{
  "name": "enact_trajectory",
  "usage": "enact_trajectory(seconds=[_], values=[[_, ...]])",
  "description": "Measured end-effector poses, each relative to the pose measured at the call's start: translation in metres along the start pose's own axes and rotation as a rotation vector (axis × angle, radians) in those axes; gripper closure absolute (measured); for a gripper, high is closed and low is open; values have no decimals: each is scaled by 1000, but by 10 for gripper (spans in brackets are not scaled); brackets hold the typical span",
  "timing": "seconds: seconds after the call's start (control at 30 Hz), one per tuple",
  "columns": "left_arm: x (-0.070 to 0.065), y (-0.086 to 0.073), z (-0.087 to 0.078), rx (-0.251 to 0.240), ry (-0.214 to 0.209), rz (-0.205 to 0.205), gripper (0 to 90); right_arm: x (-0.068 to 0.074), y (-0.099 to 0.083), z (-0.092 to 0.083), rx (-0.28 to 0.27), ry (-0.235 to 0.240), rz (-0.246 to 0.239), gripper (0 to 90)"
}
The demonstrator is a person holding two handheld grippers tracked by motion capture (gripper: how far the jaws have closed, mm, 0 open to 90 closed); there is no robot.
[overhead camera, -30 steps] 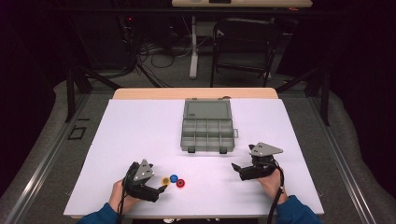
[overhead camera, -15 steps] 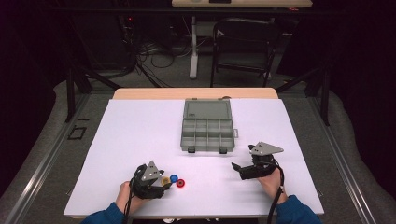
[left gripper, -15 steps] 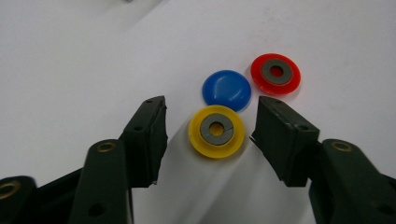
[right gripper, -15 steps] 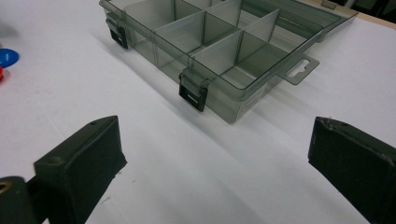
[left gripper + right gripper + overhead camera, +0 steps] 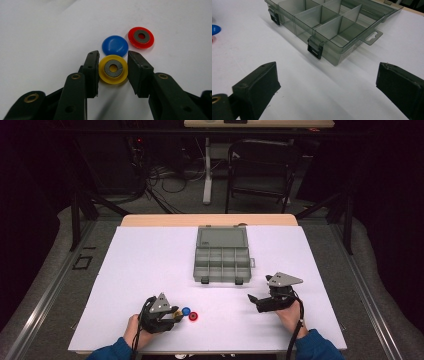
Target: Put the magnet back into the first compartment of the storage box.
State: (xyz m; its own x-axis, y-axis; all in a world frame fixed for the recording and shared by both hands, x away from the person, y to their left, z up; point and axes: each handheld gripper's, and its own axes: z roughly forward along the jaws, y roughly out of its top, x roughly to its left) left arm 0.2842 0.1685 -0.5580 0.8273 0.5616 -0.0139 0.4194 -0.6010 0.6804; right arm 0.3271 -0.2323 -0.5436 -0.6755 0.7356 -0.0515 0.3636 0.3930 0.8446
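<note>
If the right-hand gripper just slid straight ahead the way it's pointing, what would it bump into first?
Probably the clear compartment box. In the right gripper view, the right gripper has open jaws with bare white table between them, and the box's latched front wall lies ahead. How far off is hard to judge.

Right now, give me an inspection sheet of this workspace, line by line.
Surface: white table, flat.
Job's things: yellow disc between the left gripper jaws; blue disc and red disc just beyond it.
Clutter: open grey compartment box, no contents seen.
Grippers: left jaws have just been closing around the yellow disc, with slight gaps at both pads; right gripper open, holding nothing.
Cables: one trails from each gripper.
Surroundings: dark room, folding chair, floor wiring.
</note>
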Motion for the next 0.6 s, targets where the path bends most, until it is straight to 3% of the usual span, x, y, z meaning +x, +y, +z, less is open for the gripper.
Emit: enact_trajectory(seconds=[0.6], values=[[10, 2, -13, -17, 45, -6, 628, 0, 0, 1, 7, -6, -5, 34]])
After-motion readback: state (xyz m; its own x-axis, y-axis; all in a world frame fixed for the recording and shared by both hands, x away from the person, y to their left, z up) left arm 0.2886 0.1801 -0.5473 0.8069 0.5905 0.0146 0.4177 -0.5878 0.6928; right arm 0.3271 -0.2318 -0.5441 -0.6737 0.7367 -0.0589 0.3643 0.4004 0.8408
